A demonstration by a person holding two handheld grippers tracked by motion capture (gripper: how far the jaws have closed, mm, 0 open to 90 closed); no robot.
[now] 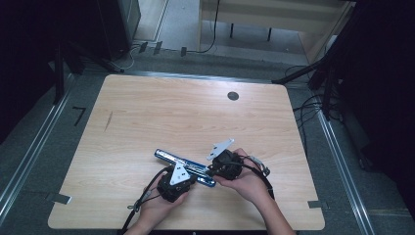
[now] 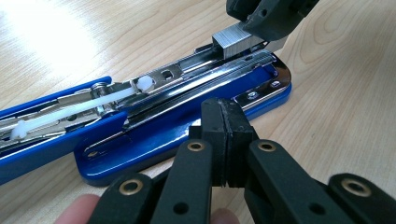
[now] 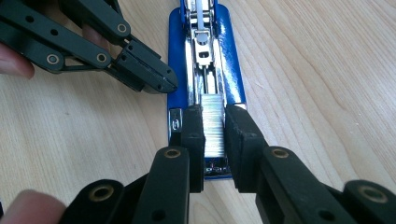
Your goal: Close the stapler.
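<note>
A blue stapler (image 1: pixel 183 165) lies opened flat on the wooden table (image 1: pixel 161 112), its metal staple channel (image 2: pixel 187 88) facing up. My right gripper (image 3: pixel 214 151) is shut on a silver strip of staples (image 3: pixel 214 121), holding it over the front end of the channel; the strip of staples (image 2: pixel 236 39) shows at the top of the left gripper view too. My left gripper (image 2: pixel 227 140) is shut with nothing between its pads, its tips against the stapler's blue base (image 2: pixel 154 144). In the right gripper view that left gripper (image 3: pixel 163 81) touches the stapler's left side.
A small dark round hole (image 1: pixel 233 96) sits in the table near its far edge. Bare wood surrounds the stapler on every side. Cables (image 1: pixel 147 196) trail from the grippers toward the near edge, and dark stands and floor cables ring the table.
</note>
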